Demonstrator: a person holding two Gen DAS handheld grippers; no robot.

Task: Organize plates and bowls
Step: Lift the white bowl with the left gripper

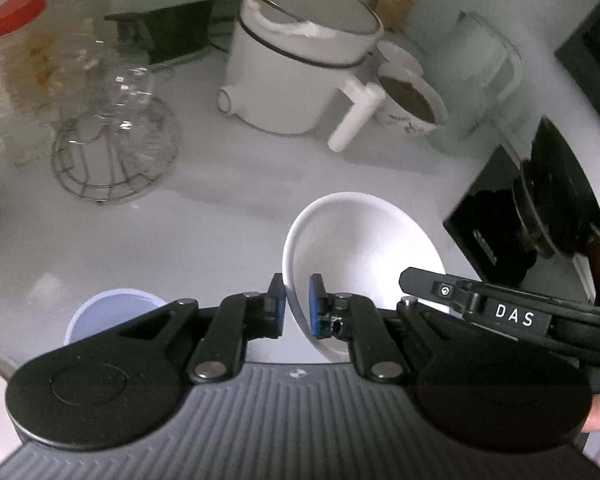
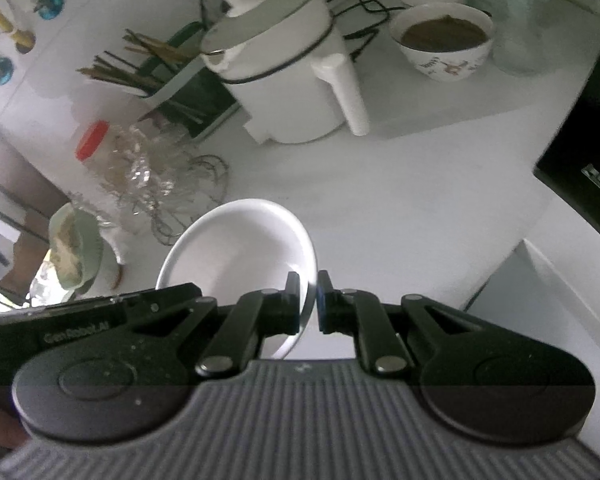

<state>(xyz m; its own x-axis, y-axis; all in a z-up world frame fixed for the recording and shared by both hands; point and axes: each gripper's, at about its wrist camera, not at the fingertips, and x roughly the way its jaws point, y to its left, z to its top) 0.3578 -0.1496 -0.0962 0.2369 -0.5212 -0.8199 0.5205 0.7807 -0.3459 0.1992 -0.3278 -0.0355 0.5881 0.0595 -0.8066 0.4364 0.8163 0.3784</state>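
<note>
A white bowl (image 1: 364,248) hangs tilted above the white counter (image 1: 220,216), gripped from both sides. My left gripper (image 1: 298,304) is shut on its left rim, blue pads (image 1: 317,306) pressing the thin wall. In the right wrist view the same white bowl (image 2: 240,248) has its right rim pinched by my right gripper (image 2: 310,304), also shut. Each view shows the other gripper's black housing (image 1: 512,314) (image 2: 100,312) reaching the opposite rim. A pale blue bowl (image 1: 112,312) sits on the counter below my left gripper, half hidden by it.
Behind stand a white electric pot (image 1: 300,68) (image 2: 276,68), a patterned bowl with brown contents (image 1: 410,100) (image 2: 446,40), and a wire rack with glasses (image 1: 112,152) (image 2: 172,184). A black cooktop (image 1: 500,208) (image 2: 588,140) lies right. A green bowl (image 2: 76,248) sits left.
</note>
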